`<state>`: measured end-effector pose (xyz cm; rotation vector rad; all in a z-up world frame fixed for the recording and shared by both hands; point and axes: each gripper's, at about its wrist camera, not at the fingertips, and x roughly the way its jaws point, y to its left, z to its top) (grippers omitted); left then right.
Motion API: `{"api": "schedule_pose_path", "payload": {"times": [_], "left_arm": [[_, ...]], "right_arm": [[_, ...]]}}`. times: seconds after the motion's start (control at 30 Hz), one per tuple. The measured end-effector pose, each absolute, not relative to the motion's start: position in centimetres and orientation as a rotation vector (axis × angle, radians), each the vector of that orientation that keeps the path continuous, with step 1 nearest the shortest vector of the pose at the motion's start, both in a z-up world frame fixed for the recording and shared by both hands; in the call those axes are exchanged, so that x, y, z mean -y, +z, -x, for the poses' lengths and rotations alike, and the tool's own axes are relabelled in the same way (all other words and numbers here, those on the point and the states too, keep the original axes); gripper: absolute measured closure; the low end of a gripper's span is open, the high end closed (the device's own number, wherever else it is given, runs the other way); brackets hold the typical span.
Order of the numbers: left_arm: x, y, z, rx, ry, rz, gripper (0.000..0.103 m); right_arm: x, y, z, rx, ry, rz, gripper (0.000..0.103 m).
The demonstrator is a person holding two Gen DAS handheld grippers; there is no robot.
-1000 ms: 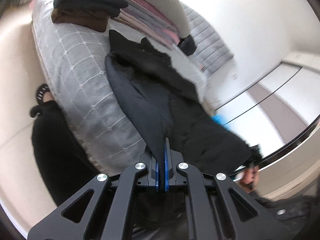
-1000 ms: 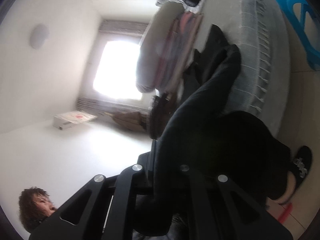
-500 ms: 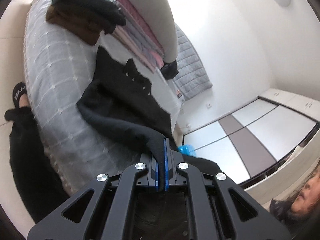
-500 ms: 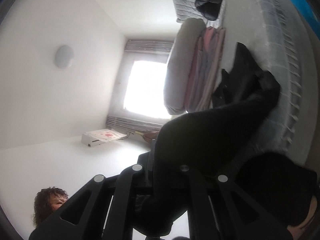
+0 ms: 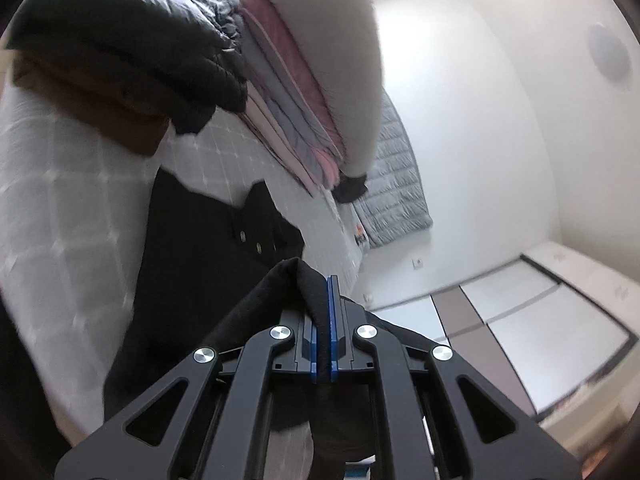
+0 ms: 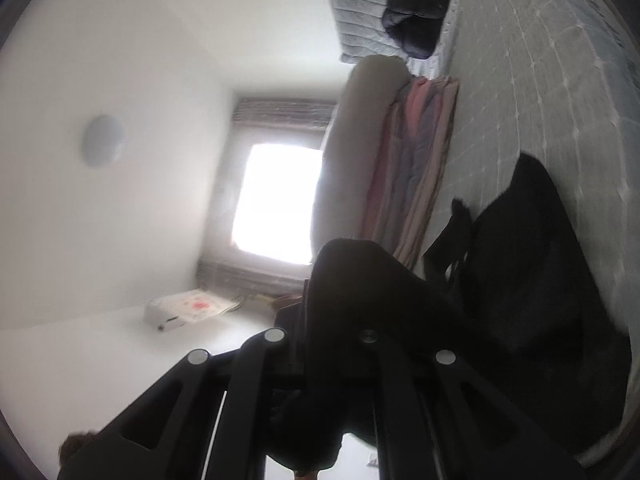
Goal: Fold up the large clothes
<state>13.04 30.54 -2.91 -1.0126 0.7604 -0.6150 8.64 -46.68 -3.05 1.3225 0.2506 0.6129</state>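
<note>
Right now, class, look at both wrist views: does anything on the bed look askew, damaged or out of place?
Nothing looks damaged. The black garment is only half lifted, one part flat on the grey checked bedcover, the rest pulled up by the left gripper and right gripper. That suits folding in progress. The stacked bedding looks tidy.

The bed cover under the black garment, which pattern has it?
Grey bed cover with a white grid; left wrist view.

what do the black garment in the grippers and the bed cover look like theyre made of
Black garment: matte woven cloth, maybe cotton or wool blend; it drapes softly and carries metal snaps. Bed cover: grey fabric, seemingly quilted; pale stitched lines form a grid.
</note>
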Motion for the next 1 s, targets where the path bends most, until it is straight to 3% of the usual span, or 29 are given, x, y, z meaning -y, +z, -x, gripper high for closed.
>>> {"api": "schedule_pose_path", "payload": {"times": [0.23, 0.47, 0.67, 0.73, 0.8, 0.9, 1.0], "left_arm": [[-28.2, -6.9, -24.4, -0.831, -0.433, 0.956, 0.1], [-23.3, -10.3, -30.6, -0.947, -0.182, 0.668, 0.097], [-19.6, -10.2, -32.0, -0.946, -0.107, 0.405, 0.095], [-18.8, -9.3, -32.0, -0.927, -0.108, 0.344, 0.095], [-18.9, -8.8, -32.4, -0.946, -0.139, 0.373, 0.092], [-21.2, -9.0, -33.2, -1.006, -0.189, 0.536, 0.09], [-21.3, -9.1, -33.6, -1.088, -0.201, 0.519, 0.09]], "right_arm": [[48.3, -5.9, -20.0, -0.38, 0.43, -1.356, 0.095], [48.8, -12.0, -26.3, -0.579, 0.195, -1.397, 0.092], [48.8, -12.8, -27.2, -0.612, 0.188, -1.395, 0.063], [48.8, -12.4, -26.8, -0.583, 0.207, -1.402, 0.046], [49.0, -11.9, -26.5, -0.563, 0.206, -1.388, 0.037], [49.2, -11.8, -26.4, -0.554, 0.204, -1.386, 0.034], [49.3, -11.2, -25.6, -0.533, 0.2, -1.369, 0.03]]}}
